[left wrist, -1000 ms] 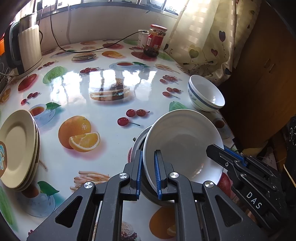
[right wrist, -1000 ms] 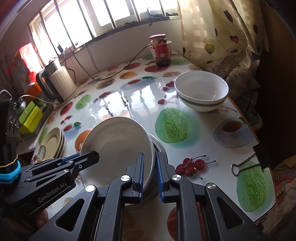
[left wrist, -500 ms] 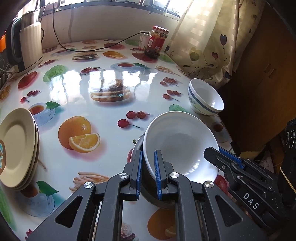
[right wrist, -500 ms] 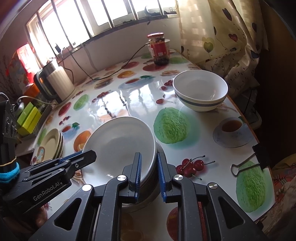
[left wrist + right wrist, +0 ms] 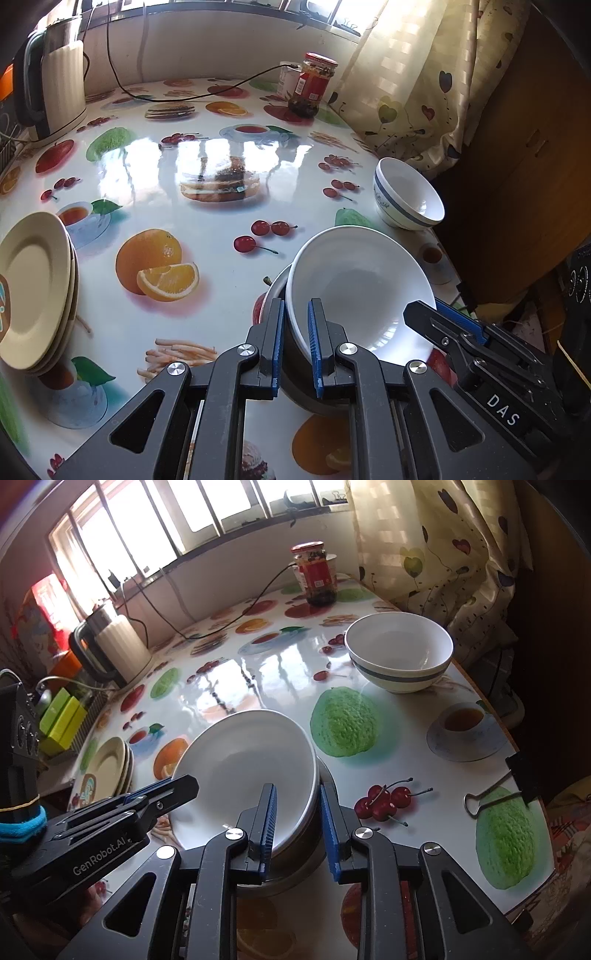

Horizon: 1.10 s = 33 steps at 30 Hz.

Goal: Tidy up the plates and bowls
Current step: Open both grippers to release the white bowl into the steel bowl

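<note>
Left gripper [image 5: 295, 343] pinches the white bowl [image 5: 354, 288] steady on the metal bowl [image 5: 295, 853] while the right gripper [image 5: 297, 830], just opening, lets go its rim.

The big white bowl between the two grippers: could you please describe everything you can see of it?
The white bowl is wide, shallow, plain and glossy, like ceramic or melamine, and empty. It sits tilted inside a grey metal bowl near the table's front edge. The left gripper is clamped on its rim. The right gripper straddles the opposite rim, where both bowls' edges sit between its pads; its jaws have just been opening, and the pads look clear of the white rim.
</note>
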Available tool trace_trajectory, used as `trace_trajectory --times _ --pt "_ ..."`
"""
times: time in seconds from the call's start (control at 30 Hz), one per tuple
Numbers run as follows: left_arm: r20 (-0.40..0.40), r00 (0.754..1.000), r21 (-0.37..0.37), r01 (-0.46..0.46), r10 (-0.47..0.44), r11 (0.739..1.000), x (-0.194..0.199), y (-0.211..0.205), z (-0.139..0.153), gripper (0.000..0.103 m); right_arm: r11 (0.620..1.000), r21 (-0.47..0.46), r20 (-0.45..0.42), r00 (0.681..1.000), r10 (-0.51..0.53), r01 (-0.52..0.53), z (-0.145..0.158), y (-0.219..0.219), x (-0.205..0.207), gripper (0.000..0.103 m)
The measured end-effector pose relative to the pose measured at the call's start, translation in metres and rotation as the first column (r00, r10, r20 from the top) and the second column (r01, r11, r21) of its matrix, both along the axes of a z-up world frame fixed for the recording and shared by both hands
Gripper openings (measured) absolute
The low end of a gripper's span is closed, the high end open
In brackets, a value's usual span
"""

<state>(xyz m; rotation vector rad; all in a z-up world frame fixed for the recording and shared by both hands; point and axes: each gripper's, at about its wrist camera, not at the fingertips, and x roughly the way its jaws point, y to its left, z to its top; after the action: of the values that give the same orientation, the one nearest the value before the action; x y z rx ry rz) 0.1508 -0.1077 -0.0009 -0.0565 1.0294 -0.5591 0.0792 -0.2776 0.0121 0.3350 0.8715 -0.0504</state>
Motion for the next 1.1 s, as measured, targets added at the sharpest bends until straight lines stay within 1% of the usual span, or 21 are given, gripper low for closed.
trace_trajectory --times 0.07,0.2,0.37,0.5,0.63,0.77,0.8,0.87,0.93,1.1 --pt "0.001 1.0 0.002 0.001 -0.001 1.0 0.0 0.0 0.0 0.013 1.0 -0.003 0.001 1.0 -0.002 0.002 0.0 0.0 0.0 0.025" --pt "0.016 1.0 0.009 -0.007 0.007 1.0 0.0 0.001 0.002 0.013 1.0 -0.004 0.005 1.0 -0.011 0.011 0.001 -0.002 -0.002 0.033" --pt "0.039 0.999 0.013 -0.013 0.013 1.0 -0.002 0.002 0.008 0.013 1.0 0.0 0.024 0.999 -0.026 0.026 0.005 -0.007 -0.006 0.034" --pt "0.056 0.998 0.017 -0.008 0.007 1.0 -0.002 0.0 0.013 0.013 0.999 -0.001 0.052 0.998 -0.039 0.039 0.01 -0.01 -0.009 0.038" --pt "0.072 0.997 0.013 -0.004 0.004 1.0 0.0 -0.002 0.019 0.014 0.999 -0.013 0.066 0.997 -0.049 0.05 0.014 -0.015 -0.011 0.038" --pt "0.098 0.995 0.025 0.004 -0.007 1.0 0.001 -0.008 0.025 0.015 0.998 -0.03 0.084 0.995 -0.061 0.064 0.019 -0.02 -0.012 0.038" --pt "0.102 0.995 0.026 0.004 -0.007 1.0 0.003 -0.01 0.026 0.015 0.997 -0.035 0.088 0.994 -0.065 0.068 0.02 -0.022 -0.012 0.038" --pt "0.112 0.994 0.032 0.005 -0.009 0.999 0.005 -0.015 0.029 0.023 0.996 -0.046 0.097 0.992 -0.075 0.08 0.022 -0.026 -0.013 0.039" --pt "0.122 0.992 0.034 0.01 -0.014 0.999 0.007 -0.02 0.031 0.023 0.994 -0.051 0.101 0.991 -0.088 0.093 0.023 -0.031 -0.012 0.043" --pt "0.126 0.992 0.039 0.025 -0.03 0.999 0.015 -0.033 0.035 0.023 0.991 -0.072 0.116 0.987 -0.107 0.116 0.028 -0.045 -0.009 0.044"
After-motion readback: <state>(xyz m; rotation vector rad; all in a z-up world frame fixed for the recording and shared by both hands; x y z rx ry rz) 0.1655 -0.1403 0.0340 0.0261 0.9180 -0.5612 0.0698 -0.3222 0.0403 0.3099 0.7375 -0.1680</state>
